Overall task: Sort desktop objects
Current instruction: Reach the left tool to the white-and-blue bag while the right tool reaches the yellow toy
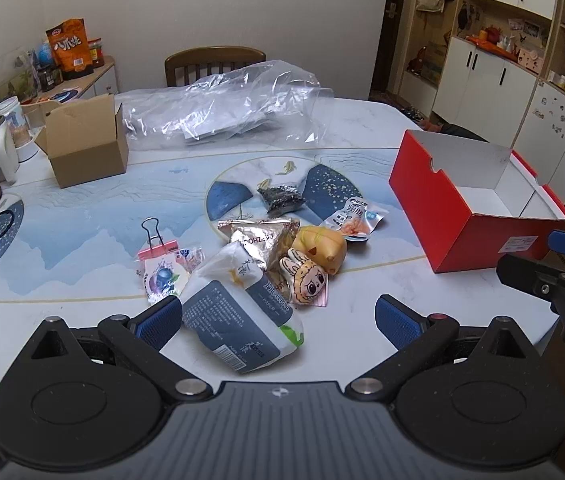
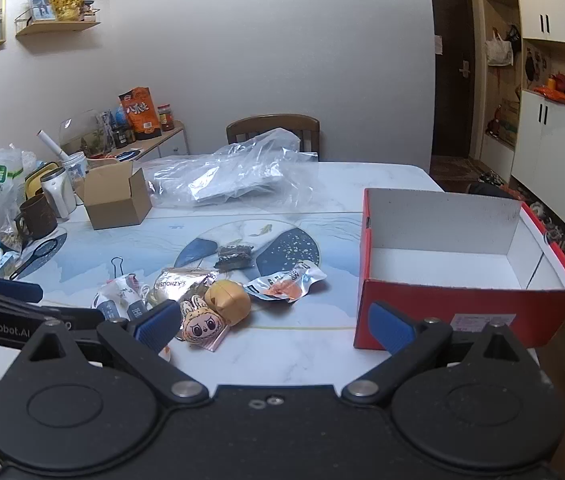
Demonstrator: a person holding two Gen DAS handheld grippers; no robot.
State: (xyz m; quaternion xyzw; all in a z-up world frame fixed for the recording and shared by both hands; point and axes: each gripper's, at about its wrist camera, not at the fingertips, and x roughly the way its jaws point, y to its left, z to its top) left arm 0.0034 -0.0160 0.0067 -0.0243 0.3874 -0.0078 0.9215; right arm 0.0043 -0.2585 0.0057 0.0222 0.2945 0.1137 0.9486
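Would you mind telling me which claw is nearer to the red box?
Right. The right claw hovers open just in front of the red box, one finger overlapping its front wall. The left claw is open over the tissue pack, further left.

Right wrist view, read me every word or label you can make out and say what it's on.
"GenRobot.AI" on the left hand-held gripper.
"ZHOUSH", seen upside down, on the foil packet.
Big Chinese characters on the orange snack bag, not transcribed.
Red box sticker and white snack packet: too small.

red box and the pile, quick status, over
Left gripper open, right gripper open, both empty. Red cardboard box empty, small-item pile unsorted. White tissue pack nearest left gripper; path clear.
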